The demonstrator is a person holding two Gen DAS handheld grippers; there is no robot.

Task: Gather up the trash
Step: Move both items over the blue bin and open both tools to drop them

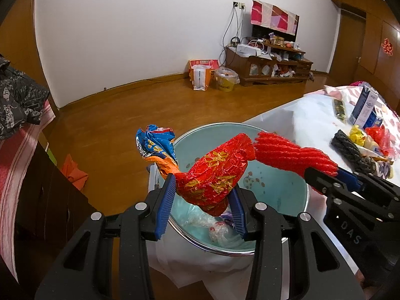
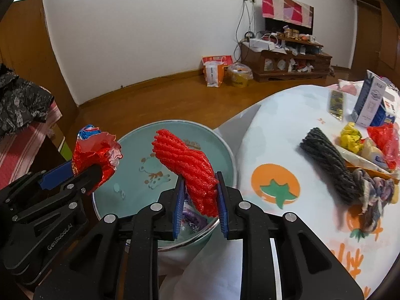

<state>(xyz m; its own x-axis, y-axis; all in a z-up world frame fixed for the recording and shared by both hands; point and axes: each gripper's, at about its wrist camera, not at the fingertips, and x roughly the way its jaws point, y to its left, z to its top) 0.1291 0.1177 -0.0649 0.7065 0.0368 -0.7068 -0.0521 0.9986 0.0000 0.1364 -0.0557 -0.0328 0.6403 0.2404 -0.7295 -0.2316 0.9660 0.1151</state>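
Observation:
My left gripper (image 1: 202,200) is shut on a crumpled red and blue foil wrapper (image 1: 215,175) and holds it over the teal metal basin (image 1: 295,190). It also shows in the right wrist view (image 2: 95,155). My right gripper (image 2: 198,197) is shut on a red foam net sleeve (image 2: 187,165), also above the basin (image 2: 130,200); the sleeve shows in the left wrist view (image 1: 292,152). Plastic wrappers (image 1: 222,230) lie in the basin's bottom.
A round table with a white printed cloth (image 2: 287,135) stands to the right. On it lie a black foam net (image 2: 330,162), a yellow wad (image 2: 350,137), a milk carton (image 2: 370,102) and more scraps. A dark cabinet (image 1: 45,200) is at left.

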